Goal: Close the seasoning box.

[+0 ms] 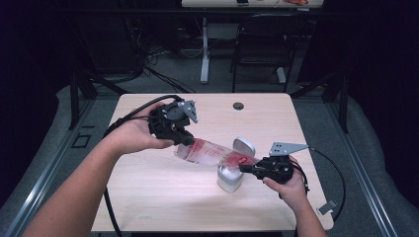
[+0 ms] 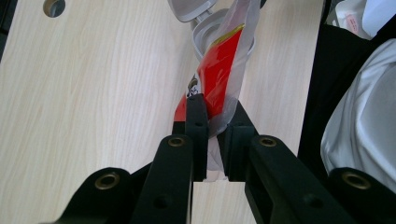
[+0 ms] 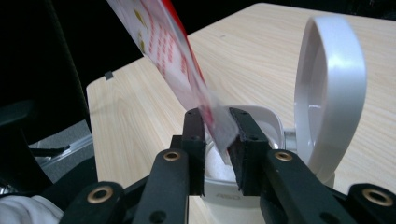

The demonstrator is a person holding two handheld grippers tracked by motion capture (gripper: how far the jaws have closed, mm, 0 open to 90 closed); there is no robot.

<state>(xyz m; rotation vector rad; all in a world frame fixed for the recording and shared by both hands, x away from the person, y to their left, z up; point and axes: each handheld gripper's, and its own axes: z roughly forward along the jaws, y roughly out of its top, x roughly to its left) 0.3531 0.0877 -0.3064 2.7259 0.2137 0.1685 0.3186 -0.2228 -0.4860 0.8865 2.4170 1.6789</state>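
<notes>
**Packet stretched over an open canister**

A red-and-clear plastic packet (image 1: 213, 152) is hanging in the air between the two tools, slanting down toward a small white canister (image 1: 229, 178) on the wooden table (image 1: 148, 197). The left gripper (image 1: 185, 140) is clamping the packet's upper end; the right gripper (image 1: 245, 168) is pinching its lower corner just above the canister's mouth — probably to steer the contents in. The canister's hinged lid (image 3: 329, 93) is standing flipped open, and something white is sitting inside, though what it is cannot be told. The packet's own contents are not clear.
</notes>
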